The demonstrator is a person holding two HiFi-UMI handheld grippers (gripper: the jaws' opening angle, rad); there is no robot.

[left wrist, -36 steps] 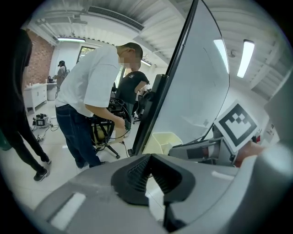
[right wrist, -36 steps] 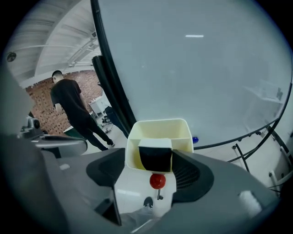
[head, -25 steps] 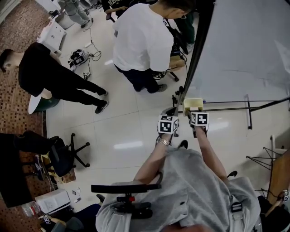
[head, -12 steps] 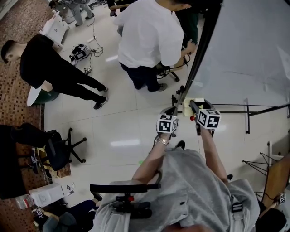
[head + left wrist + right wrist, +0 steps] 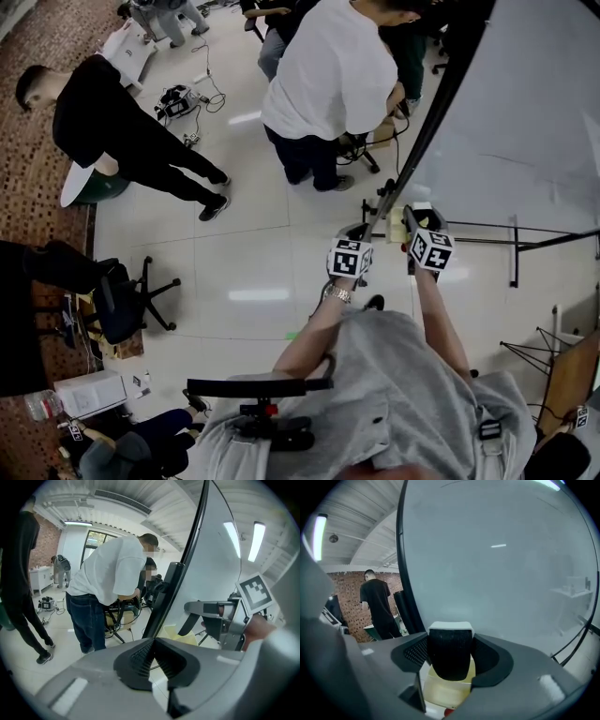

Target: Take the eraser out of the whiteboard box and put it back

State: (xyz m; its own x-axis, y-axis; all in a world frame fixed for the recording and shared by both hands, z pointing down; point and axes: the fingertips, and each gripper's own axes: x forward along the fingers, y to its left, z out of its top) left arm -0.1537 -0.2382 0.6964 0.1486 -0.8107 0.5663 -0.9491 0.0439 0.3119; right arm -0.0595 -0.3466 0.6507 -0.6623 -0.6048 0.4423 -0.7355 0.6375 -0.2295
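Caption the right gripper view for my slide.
Right tongs hold the eraser above its yellow box, before the whiteboard.

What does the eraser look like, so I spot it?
Find the big whiteboard; by its black edge sits a pale yellow box. Just above it, between the fingers of the right gripper, is the eraser: black textured body, white top.

Floor: glossy white tiles (image 5: pixel 253 272), meeting a brown patterned carpet (image 5: pixel 42 211) along the left side.

Standing on the tiles:
- a black swivel chair on a star base (image 5: pixel 127 307), at the carpet's edge
- the black metal feet of a whiteboard stand (image 5: pixel 514 251)
- a tangle of black cables (image 5: pixel 187 98)
- a person in black (image 5: pixel 112 131)
- a person in a white shirt (image 5: pixel 333 84)

A pale yellow open box (image 5: pixel 445 688) sits at the whiteboard's black frame (image 5: pixel 431 141).
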